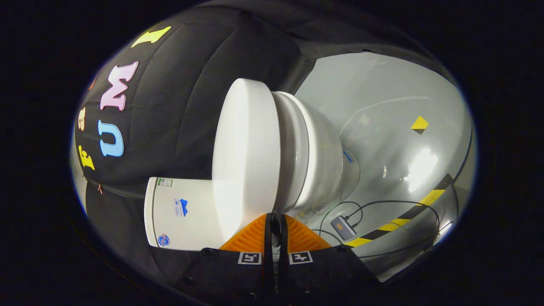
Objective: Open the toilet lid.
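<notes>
Currently, in the gripper view, the camera is rolled sideways, so the floor (395, 140) appears to the right and the booth wall (178, 106) to the left. The gripper (275, 221) has its two fingers pressed together, with only a thin slit between them and nothing visibly held. The fingertips sit at the near rim of the toilet lid (244, 157); actual contact cannot be confirmed.

The toilet lid is closed and lies flat against the seat (293, 148), just ahead of the fingers. The bowl (325, 157) extends from the seat toward the floor. The cistern (182, 212) stands to the left of the fingers, against the booth wall, and carries small stickers.

On the glossy floor, right of the fingers, a small grey box (342, 227) lies with black cables (399, 204) looping around it. A yellow-and-black hazard stripe (408, 212) crosses the floor beyond the box. A separate yellow-and-black marker (419, 124) lies farther away on the floor.
</notes>
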The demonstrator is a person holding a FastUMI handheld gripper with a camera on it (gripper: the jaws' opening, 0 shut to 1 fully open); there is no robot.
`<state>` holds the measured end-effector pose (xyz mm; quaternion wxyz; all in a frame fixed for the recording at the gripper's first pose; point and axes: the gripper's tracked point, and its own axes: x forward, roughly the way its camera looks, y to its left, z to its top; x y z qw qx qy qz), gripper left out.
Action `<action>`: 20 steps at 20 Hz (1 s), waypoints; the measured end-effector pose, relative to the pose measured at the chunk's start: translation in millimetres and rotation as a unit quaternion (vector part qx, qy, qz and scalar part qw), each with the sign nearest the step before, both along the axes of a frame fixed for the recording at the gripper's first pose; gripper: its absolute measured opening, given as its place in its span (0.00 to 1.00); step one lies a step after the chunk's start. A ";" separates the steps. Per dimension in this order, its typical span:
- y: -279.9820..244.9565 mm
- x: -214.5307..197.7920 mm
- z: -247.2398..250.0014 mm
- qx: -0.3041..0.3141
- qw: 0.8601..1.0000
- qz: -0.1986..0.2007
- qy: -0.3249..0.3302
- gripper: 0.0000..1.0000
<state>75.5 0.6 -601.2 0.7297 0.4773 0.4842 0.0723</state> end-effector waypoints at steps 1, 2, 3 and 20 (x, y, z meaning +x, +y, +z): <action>2.2 -0.3 8.4 -0.012 1.000 0.006 -0.005 0.09; 2.7 1.6 15.1 -0.027 1.000 0.009 -0.007 0.09; 2.4 2.3 21.7 -0.045 0.999 0.008 -0.006 0.09; 51.4 6.6 146.3 -0.285 0.957 0.015 -0.059 0.09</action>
